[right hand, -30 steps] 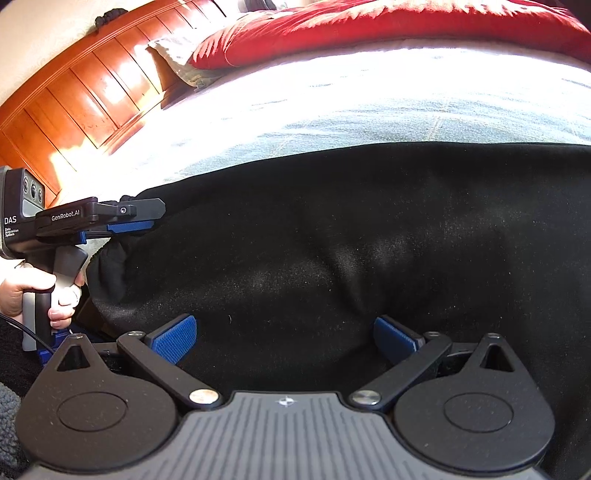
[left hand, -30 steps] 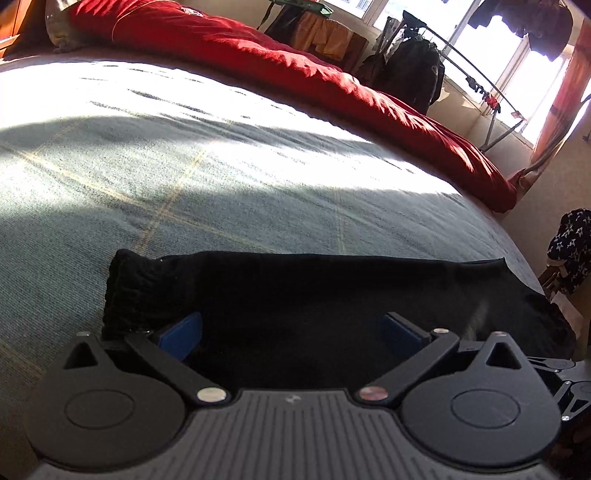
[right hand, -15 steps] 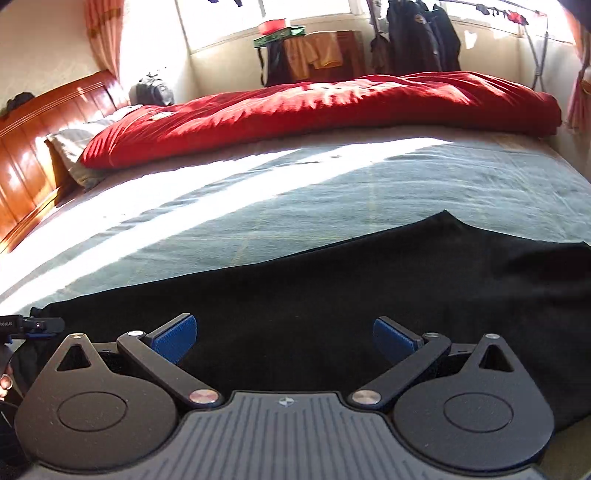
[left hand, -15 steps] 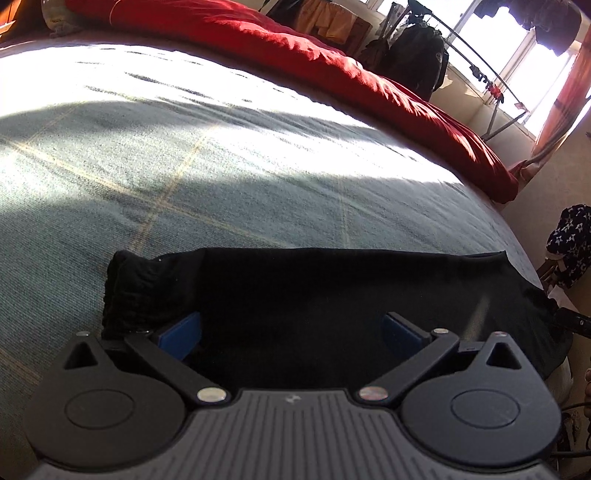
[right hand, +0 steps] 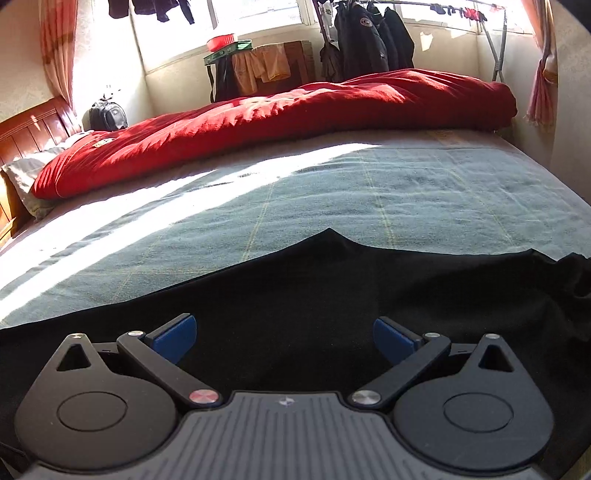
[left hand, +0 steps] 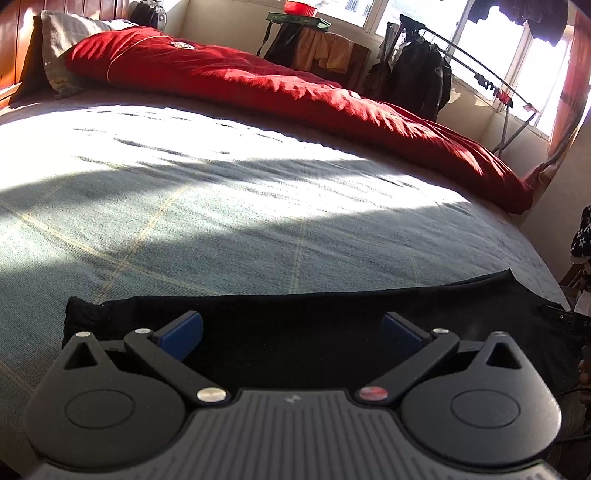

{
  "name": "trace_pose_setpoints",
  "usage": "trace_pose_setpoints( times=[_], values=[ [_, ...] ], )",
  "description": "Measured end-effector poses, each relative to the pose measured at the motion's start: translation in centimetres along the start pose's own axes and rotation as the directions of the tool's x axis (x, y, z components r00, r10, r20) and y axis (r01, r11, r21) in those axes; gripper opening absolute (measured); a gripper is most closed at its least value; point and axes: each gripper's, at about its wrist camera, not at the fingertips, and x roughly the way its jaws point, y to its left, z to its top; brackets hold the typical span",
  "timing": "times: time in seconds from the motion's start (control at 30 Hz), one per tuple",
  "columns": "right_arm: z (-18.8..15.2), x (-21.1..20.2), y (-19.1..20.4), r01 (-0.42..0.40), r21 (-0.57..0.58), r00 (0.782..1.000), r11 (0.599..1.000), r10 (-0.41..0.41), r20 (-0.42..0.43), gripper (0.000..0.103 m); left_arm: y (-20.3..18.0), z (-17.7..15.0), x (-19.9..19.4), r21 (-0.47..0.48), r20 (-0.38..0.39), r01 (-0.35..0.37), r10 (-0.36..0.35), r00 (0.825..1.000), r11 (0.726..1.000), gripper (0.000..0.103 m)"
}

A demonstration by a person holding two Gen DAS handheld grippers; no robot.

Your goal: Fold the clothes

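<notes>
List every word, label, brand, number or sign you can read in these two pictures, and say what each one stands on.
No text can be read in either view.
Small pale mark on the left gripper body: a logo, no letters.
Same mark on the right gripper body: no letters.
Round patch on the dark jacket hanging by the window: too small to read.
Pale patch on the red quilt near the pillow end: too blurred to read.

Bedspread (right hand: pixel 369 192) lies bare up to the red duvet (right hand: pixel 295 110).

One black garment (left hand: pixel 332 317), one red duvet (left hand: pixel 295 92), one pillow (left hand: pixel 62 40), two grippers, one backpack (right hand: pixel 109 116)
</notes>
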Motion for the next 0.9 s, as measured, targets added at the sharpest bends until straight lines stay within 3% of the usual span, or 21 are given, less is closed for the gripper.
trace_pose_setpoints(
  times=[0.13,0.23,0.33,0.43,0.53,0.77,0.9],
  values=[
    [-1.4,1.6,-3.0,-0.017,0.032,0.995,0.999,0.02,-0.101,0.103,-2.9,-0.5,1.4,0.028,-0.043,-0.011,0.013,0.999,1.0,0.102],
    [-2.1,-0.2,-4.9,-0.057,0.076,0.993,0.995,0.064,-0.095,0.103,-4.9,-0.2,2.7,0.061,-0.065,-0.033,0.037,0.997,0.998,0.102],
    [-1.6,-2.7,-6.7,-0.058,0.133,0.997,0.989,0.064,-0.04,0.103,-6.8,0.4,3.5,0.092,-0.067,0.006,0.0,0.998,0.996,0.102],
    [-1.7,-3.9,-8.8,0.027,0.143,1.0,0.989,-0.028,0.0,0.103,-8.3,0.8,4.8,0.114,-0.088,0.034,-0.024,0.996,0.993,0.102],
    [-3.2,-3.5,-11.6,0.15,0.194,0.988,0.969,-0.14,-0.063,0.103,-9.5,0.7,5.9,0.139,-0.125,0.056,-0.038,0.991,0.989,0.102],
    [-3.0,-6.3,-14.0,0.174,0.213,0.979,0.962,-0.192,0.066,0.103,-10.5,1.0,6.4,0.148,-0.143,0.043,-0.022,0.989,0.988,0.102],
    [-3.5,-5.3,-17.0,0.273,0.245,0.958,0.93,-0.285,0.013,0.103,-11.0,0.9,6.5,0.144,-0.147,0.031,-0.01,0.989,0.989,0.102]
  ],
)
